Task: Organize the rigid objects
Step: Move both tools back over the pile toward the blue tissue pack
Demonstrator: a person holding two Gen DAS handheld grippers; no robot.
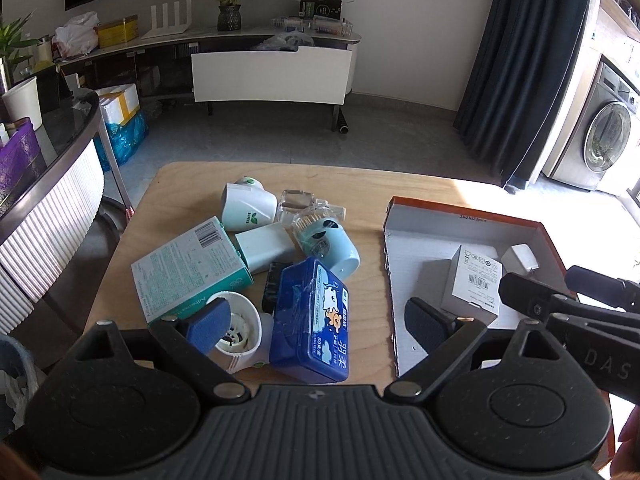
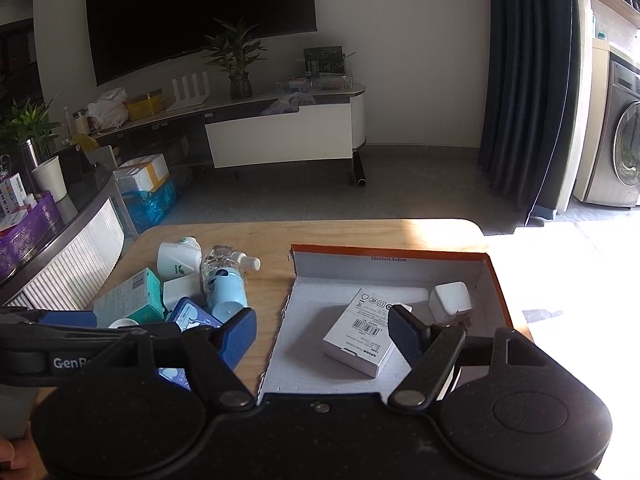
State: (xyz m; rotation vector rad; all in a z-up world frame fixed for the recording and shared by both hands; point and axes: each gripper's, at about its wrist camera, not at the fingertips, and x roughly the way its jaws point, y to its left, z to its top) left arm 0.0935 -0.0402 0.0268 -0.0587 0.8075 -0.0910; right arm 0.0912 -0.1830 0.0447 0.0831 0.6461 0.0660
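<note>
Left gripper (image 1: 318, 326): jaws spread wide, nothing between them, held above the near edge of the wooden table (image 1: 368, 216), over the pile of loose items.

Right gripper (image 2: 322, 334): jaws spread wide, empty, held above the near part of the orange-rimmed box (image 2: 496, 280).

Near, left pile:
- Blue tissue case (image 1: 310, 322), lying flat, nearest the table edge.
- White round container (image 1: 240, 332), open end up, touching the case's left side; the left gripper's left pad overlaps it in view.
- Black item (image 1: 272, 286), mostly hidden behind the case; kind cannot be told.
- Teal and white carton (image 1: 190, 266), lying flat, left of the pile.

Middle of pile:
- White rectangular block (image 1: 266, 246).
- Pale blue cup (image 1: 330, 246), on its side.

Far of pile:
- White cup with green leaf mark (image 1: 248, 204), tipped over.
- Clear plastic items (image 1: 298, 204), just beside it.

Right, inside the box:
- White barcode carton (image 2: 362, 330), lying flat, centre.
- White charger plug (image 2: 450, 298), far right corner.

Beyond the table: TV cabinet (image 2: 280, 136), potted plant (image 2: 236, 60), dark curtain (image 2: 528, 80), washing machine (image 1: 604, 136).
</note>
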